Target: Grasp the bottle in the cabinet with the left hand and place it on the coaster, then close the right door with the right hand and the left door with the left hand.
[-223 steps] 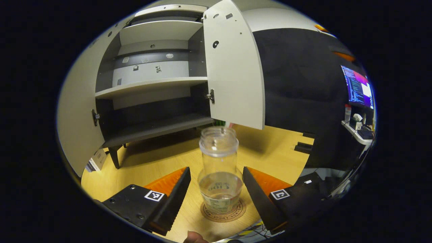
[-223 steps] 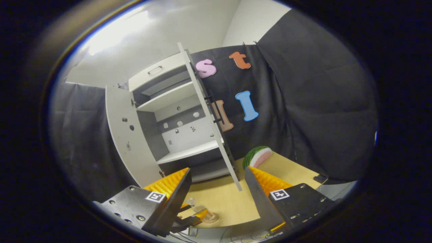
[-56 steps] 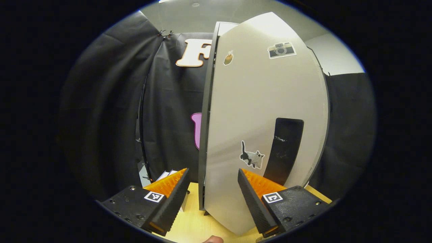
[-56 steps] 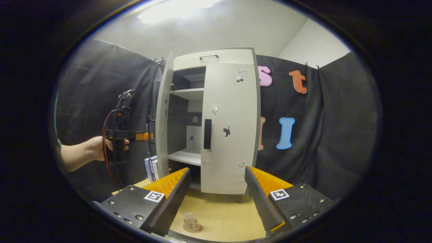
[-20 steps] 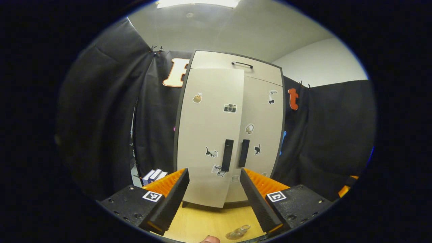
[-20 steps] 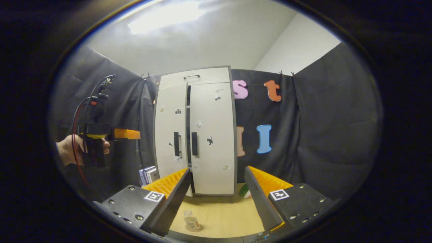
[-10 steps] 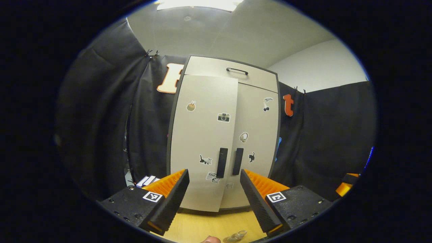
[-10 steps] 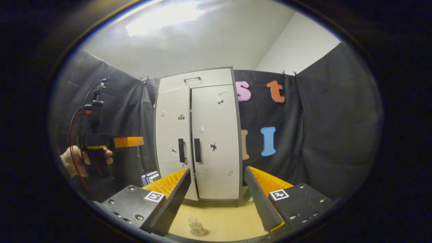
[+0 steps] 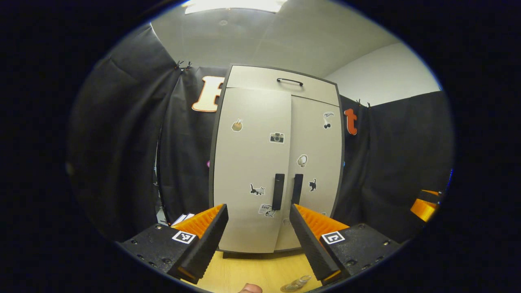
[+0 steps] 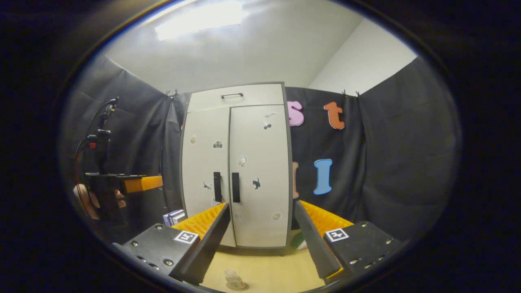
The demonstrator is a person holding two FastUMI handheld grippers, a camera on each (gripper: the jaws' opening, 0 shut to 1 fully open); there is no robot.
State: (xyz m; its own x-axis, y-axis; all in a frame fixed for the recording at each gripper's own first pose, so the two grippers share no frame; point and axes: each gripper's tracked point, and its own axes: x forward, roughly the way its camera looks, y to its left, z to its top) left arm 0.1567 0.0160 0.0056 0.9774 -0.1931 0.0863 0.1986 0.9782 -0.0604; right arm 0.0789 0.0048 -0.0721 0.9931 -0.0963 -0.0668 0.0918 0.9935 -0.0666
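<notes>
Facing the cabinet (image 9: 276,162) from a little way back, both grippers hang released with nothing between their fingers. In the left gripper view the left gripper (image 9: 257,240) frames the two dark handles at 12 o'clock; in the right gripper view the right gripper (image 10: 262,240) frames the lower right door (image 10: 258,175).

Judging by how things lie, the task is at its last step or just past it. The right door looks flush. The left door (image 9: 252,171) appears shut too, though its lower edge seems to stand a touch proud of the right one in the left gripper view; the fisheye bend makes that hard to call. If it is ajar, the next move calls for a light forward push with the left fingers near its handle; otherwise, only drawing away.

The bottle (image 10: 233,279) stands upright on the coaster (image 10: 240,287) on the table (image 10: 264,272), at 6 o'clock in the right gripper view, well apart from the cabinet. It seems to hold a little liquid. With the doors shut, the cabinet's inside is hidden.

The left gripper, held in a hand (image 10: 87,197), also shows at 9 o'clock in the right gripper view.
</notes>
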